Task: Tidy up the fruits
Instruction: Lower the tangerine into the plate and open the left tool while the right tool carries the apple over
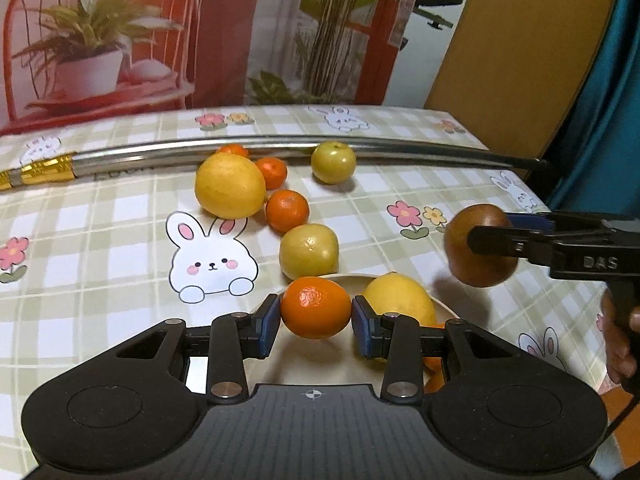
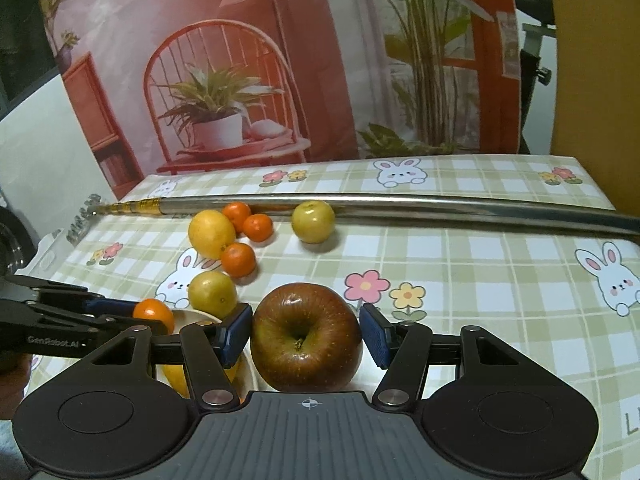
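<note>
A mandarin [image 1: 315,307] is held in the left gripper [image 1: 316,322], its two blue pads pressed against the fruit's flanks; it is carried directly over the near part of the cream plate [image 1: 444,306], where a lemon [image 1: 400,296] already lies just to the right of it. The right gripper [image 2: 306,338] is closed on a dark red apple [image 2: 306,336] — stem hollow turned toward the camera, pads on both sides — and in the left wrist view this apple is seen raised above the tablecloth [image 1: 100,220], off the plate's right rim and not yet over it.

The coming move is judged to turn on that relation: the plate lies to the left of the apple and straight beneath the mandarin, so the left gripper is the nearer one and would only need to be lowered, while the apple must be brought leftward across the rim. Room on the plate looks scarce — the lemon fills its right side, exactly where the apple would arrive.

Toward the far edge of the table, loose fruit remains: a large yellow citrus [image 1: 230,186], three small mandarins beside it, a greenish fruit [image 1: 333,162] against the long metal rod [image 1: 400,148], and another yellow-green fruit [image 1: 309,251] just beyond the plate's far rim. The sorting is judged to be roughly at its early middle.
</note>
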The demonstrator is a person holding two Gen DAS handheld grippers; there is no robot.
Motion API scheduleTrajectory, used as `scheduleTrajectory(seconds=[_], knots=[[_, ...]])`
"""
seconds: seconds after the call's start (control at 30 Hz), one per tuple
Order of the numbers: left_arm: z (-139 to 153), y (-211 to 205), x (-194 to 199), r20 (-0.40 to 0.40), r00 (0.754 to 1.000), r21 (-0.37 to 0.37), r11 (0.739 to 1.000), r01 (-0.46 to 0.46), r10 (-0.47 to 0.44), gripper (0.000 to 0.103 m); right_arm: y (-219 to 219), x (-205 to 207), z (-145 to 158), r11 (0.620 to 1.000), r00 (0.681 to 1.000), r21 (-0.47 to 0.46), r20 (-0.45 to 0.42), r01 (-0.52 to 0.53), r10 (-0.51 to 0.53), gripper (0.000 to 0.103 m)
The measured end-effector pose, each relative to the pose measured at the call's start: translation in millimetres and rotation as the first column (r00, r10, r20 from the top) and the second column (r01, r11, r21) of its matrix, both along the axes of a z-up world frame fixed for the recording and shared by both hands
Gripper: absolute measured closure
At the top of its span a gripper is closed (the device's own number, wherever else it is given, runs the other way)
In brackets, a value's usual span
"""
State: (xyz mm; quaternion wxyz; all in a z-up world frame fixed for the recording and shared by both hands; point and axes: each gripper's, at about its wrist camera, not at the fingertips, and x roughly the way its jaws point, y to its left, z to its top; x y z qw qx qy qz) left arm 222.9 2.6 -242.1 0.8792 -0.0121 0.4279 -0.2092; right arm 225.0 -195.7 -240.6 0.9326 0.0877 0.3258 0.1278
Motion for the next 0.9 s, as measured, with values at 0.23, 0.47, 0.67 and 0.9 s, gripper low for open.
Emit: scheduleTrajectory(seconds=[0.23, 0.47, 0.67, 0.9], knots=[[-12, 4, 12, -0.082, 0.997, -0.055, 0.998, -0.021, 0.016, 0.062, -5, -1, -2, 1.000, 1.000, 0.020, 0.000, 0.017, -0.017, 0.048], [-20, 10, 25, -0.153, 0.988, -0.111, 0.993, -0.037, 0.020, 0.062, -2, -3, -2, 0.999, 1.000, 0.032, -0.002, 0.010, -0.010, 0.048], [-22, 18, 29, -0.178, 0.983, -0.180, 0.981, -0.067, 0.035, 0.061, 3, -8, 5, 0.999, 1.000, 0.032, 0.002, 0.003, -0.004, 0.048], [-1, 38, 15, -0.125, 0.986, -0.213, 0.968, -0.133, 0.108, 0.061, 17, -18, 19, 0.999, 0.999, 0.040, 0.027, -0.026, 0.025, 0.048]])
